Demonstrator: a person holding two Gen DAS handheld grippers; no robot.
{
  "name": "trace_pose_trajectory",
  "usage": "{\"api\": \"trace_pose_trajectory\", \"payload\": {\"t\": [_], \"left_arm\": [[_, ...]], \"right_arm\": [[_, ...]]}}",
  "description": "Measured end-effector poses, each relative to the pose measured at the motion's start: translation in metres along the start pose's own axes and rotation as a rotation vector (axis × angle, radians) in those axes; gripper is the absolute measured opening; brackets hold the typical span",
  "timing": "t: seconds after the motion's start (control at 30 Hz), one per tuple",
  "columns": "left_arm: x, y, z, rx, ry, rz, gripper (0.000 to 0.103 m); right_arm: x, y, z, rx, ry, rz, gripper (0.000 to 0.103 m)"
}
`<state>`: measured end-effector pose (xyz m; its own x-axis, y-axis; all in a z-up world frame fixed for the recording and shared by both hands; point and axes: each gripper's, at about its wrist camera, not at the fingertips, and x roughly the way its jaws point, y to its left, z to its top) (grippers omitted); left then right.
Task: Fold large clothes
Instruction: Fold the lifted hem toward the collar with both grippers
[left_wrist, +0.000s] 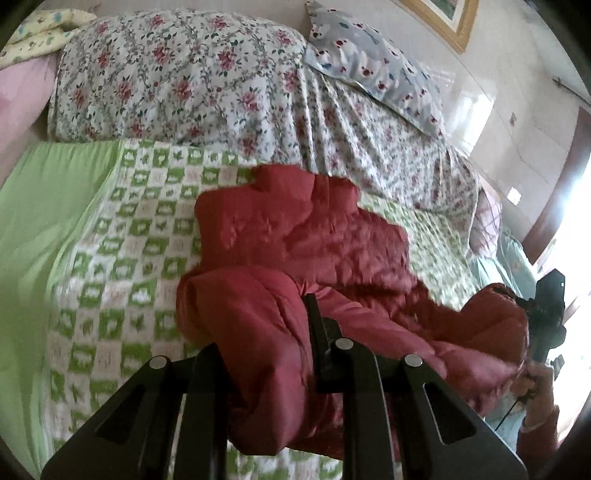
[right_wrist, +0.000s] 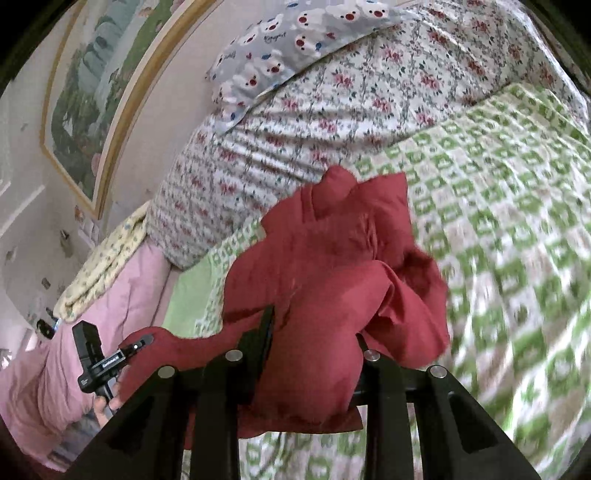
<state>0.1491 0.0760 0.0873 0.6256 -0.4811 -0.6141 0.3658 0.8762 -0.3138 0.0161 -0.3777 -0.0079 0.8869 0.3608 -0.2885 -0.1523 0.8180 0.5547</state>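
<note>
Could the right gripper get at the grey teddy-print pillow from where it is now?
Probably not yet. The right gripper is shut on the red puffer jacket, and the grey teddy-print pillow lies beyond, atop the floral quilt. It would have to let go first.

The right gripper (right_wrist: 314, 350) clamps a bunched red jacket (right_wrist: 332, 266) above the green-checked bedspread (right_wrist: 498, 221).

The jacket (left_wrist: 295, 266) is lying bunched on the checked bedspread (left_wrist: 122, 258), which is covering the bed. Behind it, a floral quilt (left_wrist: 177, 81) is sitting piled across the bed, with a pillow (left_wrist: 373, 70) resting on its right end. A framed picture (right_wrist: 92, 96) is hanging on the wall behind the bed.
</note>
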Motion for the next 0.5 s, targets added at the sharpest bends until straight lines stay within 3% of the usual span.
{"api": "trace_pose_trajectory", "payload": {"t": [0.3,0.5], "left_arm": [[0.048,0.009,0.067,-0.058,-0.001,0.037,0.017],[0.102,0.026,0.103,-0.163,0.032,0.084,0.017]], "right_arm": [[0.040,-0.007,0.064,0.024,-0.065,-0.017,0.026],[0.086,-0.026,0.100,0.070,-0.079,-0.038,0.027]]}}
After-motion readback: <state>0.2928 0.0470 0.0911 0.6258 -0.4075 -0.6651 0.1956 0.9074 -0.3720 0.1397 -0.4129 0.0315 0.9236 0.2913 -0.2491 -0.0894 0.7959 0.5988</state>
